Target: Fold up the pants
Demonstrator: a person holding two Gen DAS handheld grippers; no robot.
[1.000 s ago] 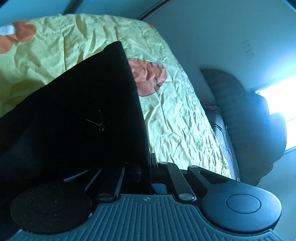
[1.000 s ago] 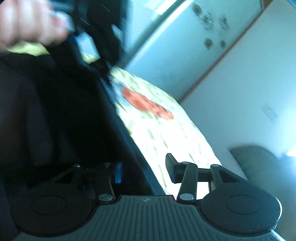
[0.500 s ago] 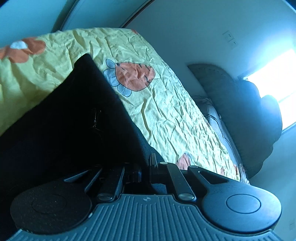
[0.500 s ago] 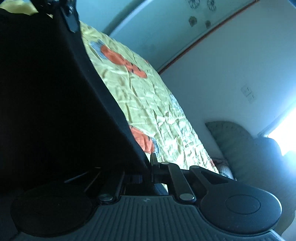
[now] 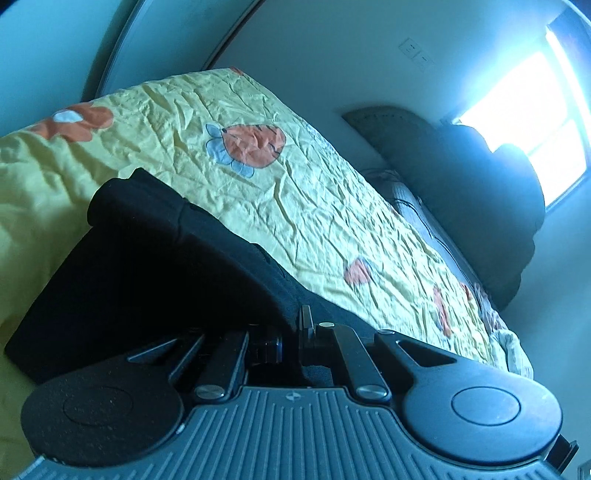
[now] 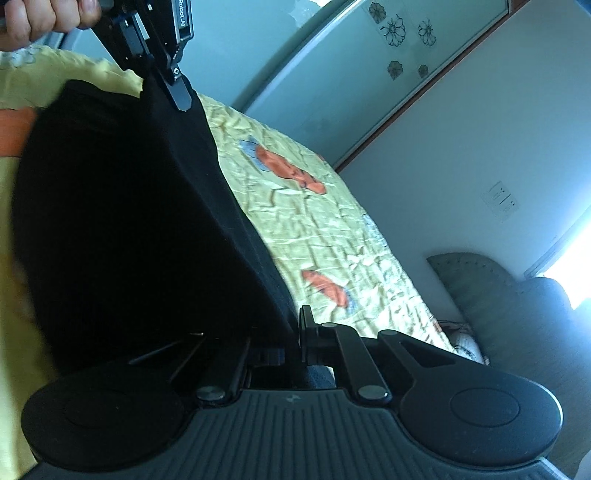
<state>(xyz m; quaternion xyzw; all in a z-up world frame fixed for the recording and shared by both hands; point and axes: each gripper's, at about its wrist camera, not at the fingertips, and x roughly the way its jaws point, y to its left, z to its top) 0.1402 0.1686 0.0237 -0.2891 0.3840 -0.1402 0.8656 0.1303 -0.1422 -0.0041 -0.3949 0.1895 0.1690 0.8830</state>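
Since the earlier frames, the black pants [image 5: 155,266] have been drawn across the yellow bed sheet [image 5: 314,206]. An edge is clenched in the left tool [image 5: 295,332]; another is clamped by the right tool [image 6: 293,339], jaws just closed.

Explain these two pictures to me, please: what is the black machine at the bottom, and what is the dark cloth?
Each picture is taken by a camera on a hand-held tool with two-finger tongs; a person holds one in each hand. The left tongs and the right tongs are each shut on an edge of the black pants, which are being folded over a bed with a yellow sheet. In the right view you also see the other tool, gripped by the person's hand.
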